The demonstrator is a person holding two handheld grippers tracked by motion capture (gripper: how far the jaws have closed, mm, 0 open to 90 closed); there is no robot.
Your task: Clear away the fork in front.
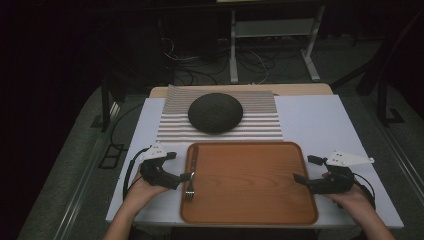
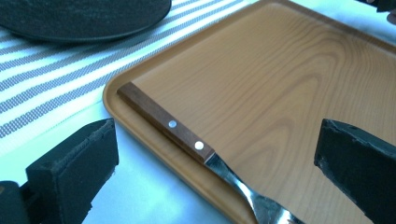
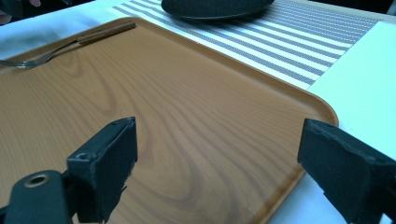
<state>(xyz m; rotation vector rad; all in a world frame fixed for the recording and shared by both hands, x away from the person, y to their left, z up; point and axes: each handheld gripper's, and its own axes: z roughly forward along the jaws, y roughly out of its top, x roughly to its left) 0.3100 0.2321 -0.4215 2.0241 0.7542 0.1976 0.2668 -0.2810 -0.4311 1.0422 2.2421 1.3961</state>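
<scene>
The fork (image 1: pixel 190 186) lies nearest, at the left edge of the tray (image 1: pixel 250 215), its wooden handle along the inside of the rim and its tines pointing back toward the person. In the left gripper view the fork (image 2: pixel 187 137) sits free on the wood, with the handle (image 2: pixel 161 120) running away from the camera and the metal neck passing between the two black jaws without either pad touching it. The left gripper (image 1: pixel 182 177) is just beside the fork, spread wide and holding nothing.

The risk, as I judge it, is the handle: it rests so near the raised rim that a small nudge from a jaw, if the hand pulls back carelessly, could tip it up onto the lip or skid the fork across the smooth wood. The trailing cable could also catch the tray corner.

The right gripper (image 1: pixel 300 179) waits at the tray's right edge, well apart from the fork, jaws open with only bare tray (image 3: pixel 187 121) between them. Beyond the tray, a dark bowl (image 1: pixel 215 112), seemingly upside down, sits on a striped mat (image 1: pixel 260 122), and the whole setting rests on the white tabletop (image 1: pixel 320 120).
</scene>
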